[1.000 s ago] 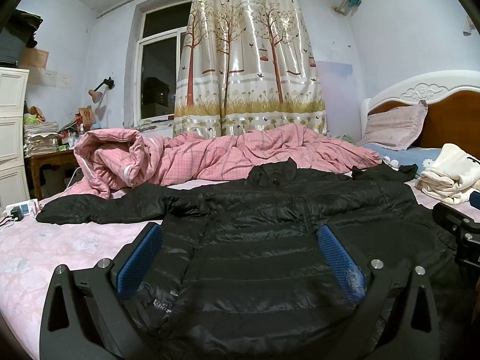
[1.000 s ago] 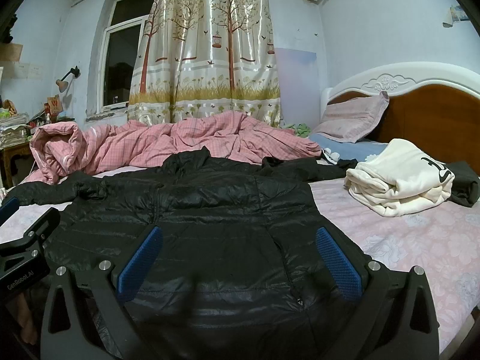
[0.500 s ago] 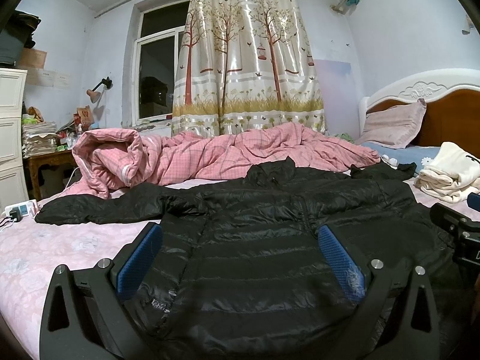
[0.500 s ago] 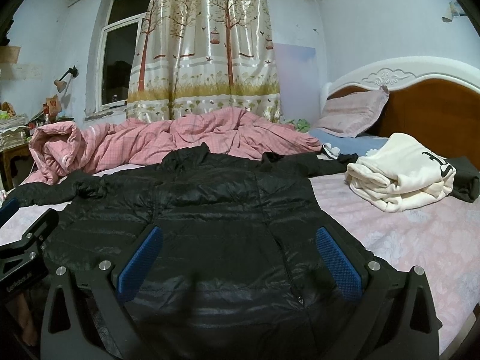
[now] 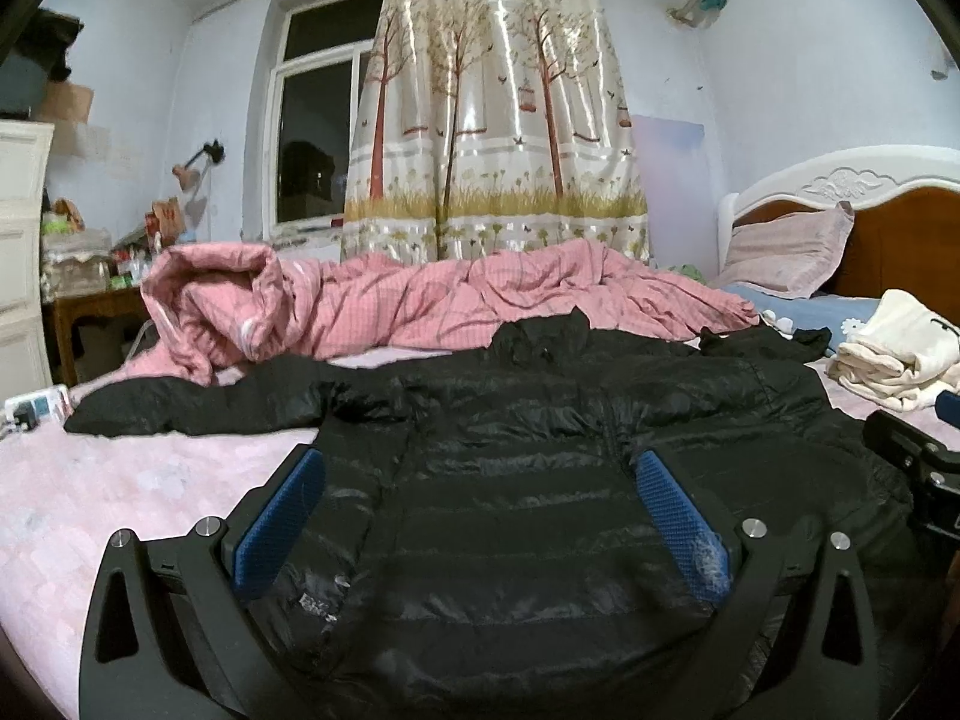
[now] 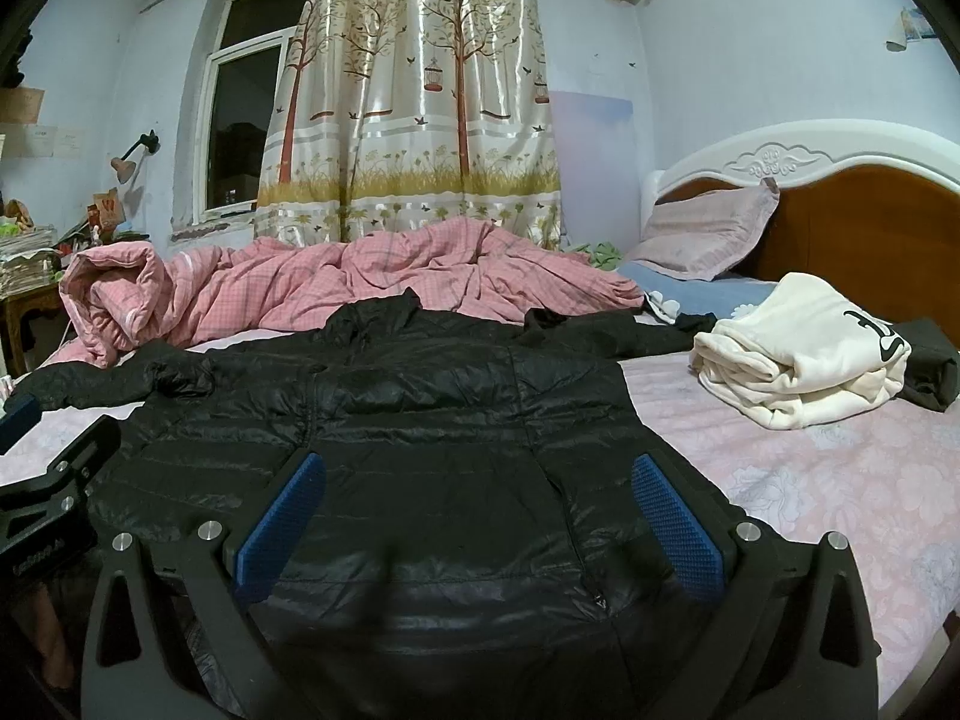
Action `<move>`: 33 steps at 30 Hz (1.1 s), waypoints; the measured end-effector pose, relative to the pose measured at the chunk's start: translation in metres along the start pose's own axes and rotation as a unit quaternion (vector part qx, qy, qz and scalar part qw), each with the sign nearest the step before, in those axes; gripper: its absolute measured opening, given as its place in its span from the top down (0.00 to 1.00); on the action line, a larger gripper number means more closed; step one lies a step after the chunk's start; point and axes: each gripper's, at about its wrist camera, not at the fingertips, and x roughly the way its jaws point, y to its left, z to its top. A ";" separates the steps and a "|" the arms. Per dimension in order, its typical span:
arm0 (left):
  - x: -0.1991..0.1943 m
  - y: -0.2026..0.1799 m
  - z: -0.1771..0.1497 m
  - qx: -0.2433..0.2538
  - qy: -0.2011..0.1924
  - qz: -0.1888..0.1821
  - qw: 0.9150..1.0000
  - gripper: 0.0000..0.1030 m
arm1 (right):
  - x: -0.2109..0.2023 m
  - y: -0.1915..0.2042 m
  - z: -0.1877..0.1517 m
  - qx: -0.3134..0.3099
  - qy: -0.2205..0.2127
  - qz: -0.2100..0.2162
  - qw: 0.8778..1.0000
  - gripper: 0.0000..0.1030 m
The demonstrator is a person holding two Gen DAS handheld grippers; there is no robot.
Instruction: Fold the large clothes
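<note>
A black quilted puffer jacket (image 5: 510,456) (image 6: 420,408) lies spread flat on the pink bed (image 5: 120,480), collar toward the far side and both sleeves stretched out left and right. My left gripper (image 5: 480,516) hovers open over the jacket's near left hem, its blue pads wide apart with nothing between them. Over the near right hem, my right gripper (image 6: 477,516) is likewise open and empty. Each gripper shows at the edge of the other's view: the right gripper (image 5: 918,468) and the left gripper (image 6: 48,480).
A bunched pink checked quilt (image 5: 420,306) lies behind the jacket. A folded cream garment (image 6: 804,354) and a dark one sit at the right near the pillow (image 6: 708,234) and headboard (image 6: 870,216). A cluttered side table (image 5: 90,288) and power strip (image 5: 36,405) stand left.
Both grippers have shifted only slightly, the views tilting a little; the jacket stays flat and both grippers stay open.
</note>
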 end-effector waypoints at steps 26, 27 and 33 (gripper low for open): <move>-0.073 0.026 0.031 -0.031 -0.016 -0.025 0.999 0.11 | -0.054 -0.018 0.022 0.009 -0.017 0.029 0.999 0.00; -0.075 0.026 0.029 -0.028 -0.018 -0.025 0.999 0.11 | -0.058 -0.022 0.022 0.015 -0.012 0.039 0.999 0.00; -0.087 0.034 0.029 -0.022 -0.029 -0.019 0.999 0.08 | -0.077 -0.033 0.016 0.020 -0.018 0.041 0.999 0.00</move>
